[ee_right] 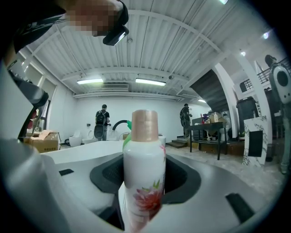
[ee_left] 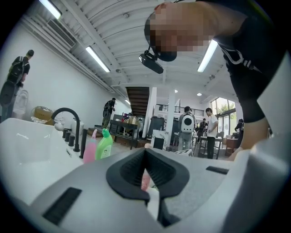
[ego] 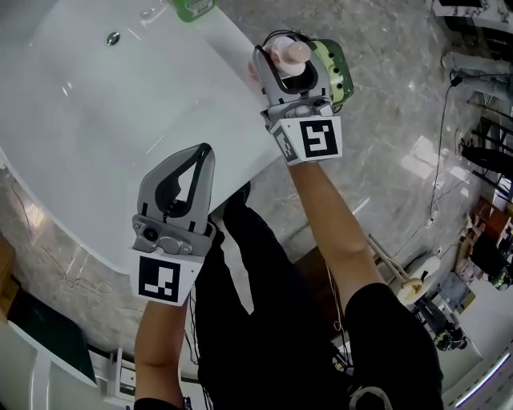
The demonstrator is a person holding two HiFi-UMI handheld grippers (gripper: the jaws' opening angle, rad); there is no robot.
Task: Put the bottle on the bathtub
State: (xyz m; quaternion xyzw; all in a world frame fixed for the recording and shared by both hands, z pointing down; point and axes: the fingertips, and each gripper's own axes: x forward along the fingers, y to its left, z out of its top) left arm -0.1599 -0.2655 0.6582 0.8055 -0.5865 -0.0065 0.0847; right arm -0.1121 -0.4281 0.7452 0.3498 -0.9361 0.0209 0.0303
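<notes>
Between the fingers [ee_right: 184, 175] of the right gripper [ego: 285, 62] a white bottle [ee_right: 144, 182] with a flower print and a tan cap is clamped upright, the pads pressed against its sides. It is held just off the right edge of the bathtub bench [ego: 96, 120], over the marble floor [ego: 385, 120]. The fingers [ego: 152, 188] of the left gripper [ego: 202, 156] are closed tip to tip with nothing between them, above the near edge. At the far right corner a green bottle [ego: 192, 8] is seen on the rim. A pink bottle [ee_left: 90, 150] is stood just beside it, near a black faucet [ee_left: 77, 134].
</notes>
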